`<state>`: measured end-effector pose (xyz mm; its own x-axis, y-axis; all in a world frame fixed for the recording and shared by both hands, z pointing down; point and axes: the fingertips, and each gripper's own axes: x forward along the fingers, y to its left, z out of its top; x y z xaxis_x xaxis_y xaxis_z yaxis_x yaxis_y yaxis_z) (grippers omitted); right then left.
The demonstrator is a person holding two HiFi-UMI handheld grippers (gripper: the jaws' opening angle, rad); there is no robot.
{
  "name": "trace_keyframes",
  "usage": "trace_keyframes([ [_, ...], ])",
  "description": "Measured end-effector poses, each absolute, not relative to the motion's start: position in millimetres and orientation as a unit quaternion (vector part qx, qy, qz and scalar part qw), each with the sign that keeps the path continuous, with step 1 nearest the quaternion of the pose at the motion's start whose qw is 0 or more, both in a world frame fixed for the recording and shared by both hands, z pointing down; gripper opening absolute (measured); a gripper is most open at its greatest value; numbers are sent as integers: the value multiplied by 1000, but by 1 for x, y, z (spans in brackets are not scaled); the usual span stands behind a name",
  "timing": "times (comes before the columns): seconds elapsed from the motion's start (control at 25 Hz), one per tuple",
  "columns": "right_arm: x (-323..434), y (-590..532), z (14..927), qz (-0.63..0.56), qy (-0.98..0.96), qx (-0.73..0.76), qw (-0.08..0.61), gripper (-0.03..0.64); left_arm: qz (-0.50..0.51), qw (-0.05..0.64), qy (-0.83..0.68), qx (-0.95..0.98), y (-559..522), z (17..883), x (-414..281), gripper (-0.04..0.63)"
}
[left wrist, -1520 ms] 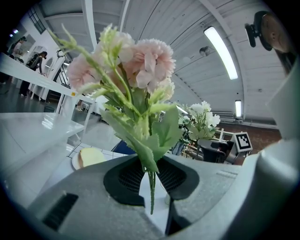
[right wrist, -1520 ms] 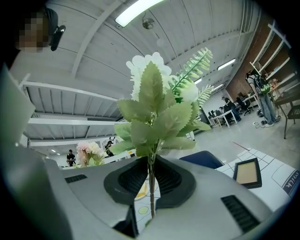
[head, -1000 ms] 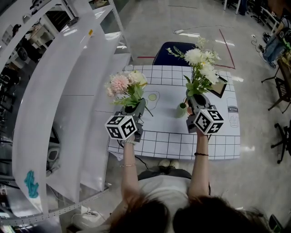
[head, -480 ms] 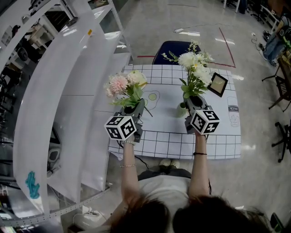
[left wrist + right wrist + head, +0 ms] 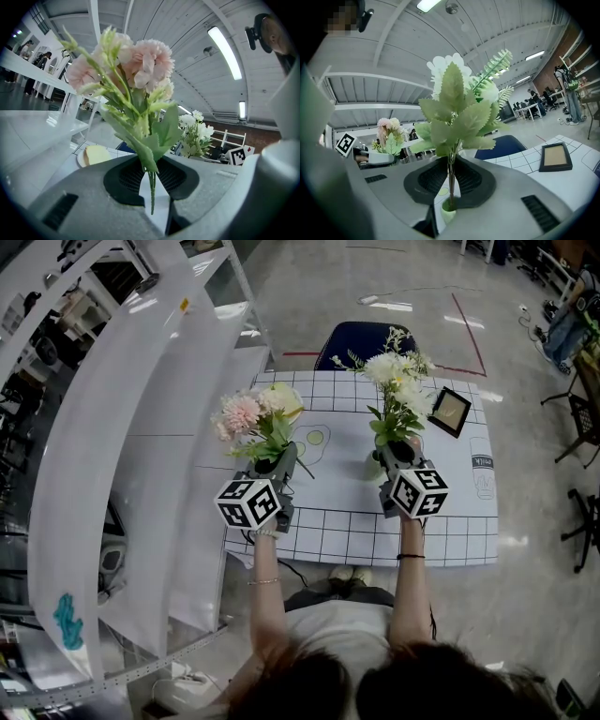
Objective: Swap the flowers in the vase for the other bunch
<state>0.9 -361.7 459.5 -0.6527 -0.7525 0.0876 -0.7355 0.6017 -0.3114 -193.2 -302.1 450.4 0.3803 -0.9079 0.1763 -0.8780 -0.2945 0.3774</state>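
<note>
The person holds a gripper in each hand above a table [image 5: 450,521] covered with a white sheet printed with a black grid. The left gripper [image 5: 151,180] is closed narrowly on the thin green stems of a bunch of artificial pink and cream flowers with serrated green leaves [image 5: 140,61]. The blooms stand upright above the jaws and a stem end hangs free just below them. The right gripper [image 5: 450,180] is likewise clamped on the stems of a second bunch, white artificial flowers with broad green leaves and fern sprigs [image 5: 454,108], also held upright. Seen along the right gripper's jaws, those stems run down to the mouth of a small pale green vase [image 5: 448,212] standing on the table. How far they reach inside it cannot be told. In the head view the vase sits partly hidden, just beside the right gripper on the side toward the left one. The two bunches are well apart, the pink one over the table's left part. A small black-framed picture with a tan panel [image 5: 555,157] lies on the sheet to the right of the white bunch. A dark blue chair [image 5: 356,338] stands at the table's far edge, and white shelving [image 5: 141,427] runs along the person's left.
</note>
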Motion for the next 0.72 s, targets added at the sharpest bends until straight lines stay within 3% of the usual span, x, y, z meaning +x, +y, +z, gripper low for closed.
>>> trace_keyframes([
  [0.72,2,-349,485,-138,896,-422,-25,43,-36,210,-549,808,-297,452,-186,77],
])
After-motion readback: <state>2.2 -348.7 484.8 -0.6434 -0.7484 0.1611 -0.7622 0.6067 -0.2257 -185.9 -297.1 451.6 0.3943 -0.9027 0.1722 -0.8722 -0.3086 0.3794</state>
